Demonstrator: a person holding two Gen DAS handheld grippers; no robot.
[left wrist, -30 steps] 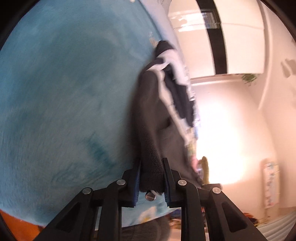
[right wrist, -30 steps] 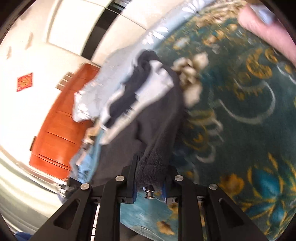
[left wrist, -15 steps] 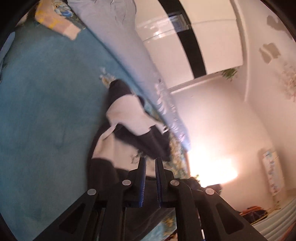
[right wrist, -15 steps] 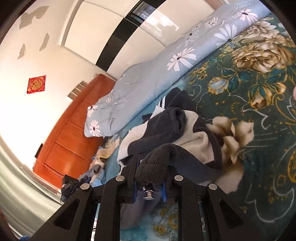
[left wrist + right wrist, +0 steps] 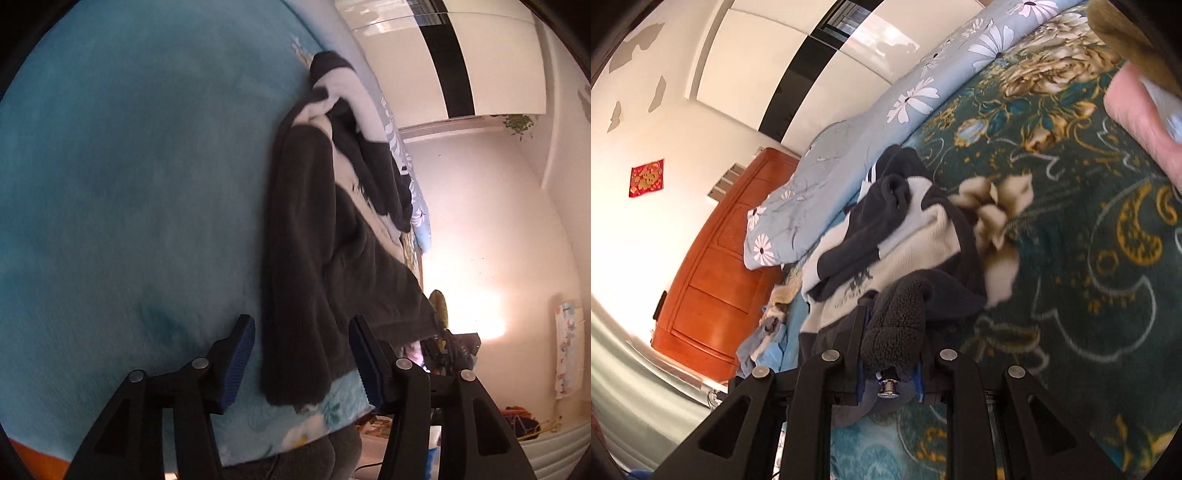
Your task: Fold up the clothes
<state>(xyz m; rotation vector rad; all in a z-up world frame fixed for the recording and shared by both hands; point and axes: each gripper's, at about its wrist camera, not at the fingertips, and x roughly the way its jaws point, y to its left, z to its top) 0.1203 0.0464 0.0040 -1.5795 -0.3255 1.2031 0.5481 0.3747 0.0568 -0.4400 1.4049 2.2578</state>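
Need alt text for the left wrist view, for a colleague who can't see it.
The left gripper, its jaws just opened, stands around the end of a dark grey and white fleece garment without pressing it. The garment lies on a blue blanket, white room walls beyond.

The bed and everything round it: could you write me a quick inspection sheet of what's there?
Surface: bed blanket, plain blue one side, teal floral the other.
Job's things: dark-and-white fleece garment, crumpled.
Clutter: daisy-print duvet; small clothes heap.
Grippers: left gripper open, jaws just widened, garment edge loose between; right gripper shut on garment.
Cables: nothing seen.
Surroundings: wooden headboard, white wardrobe, red wall decoration.
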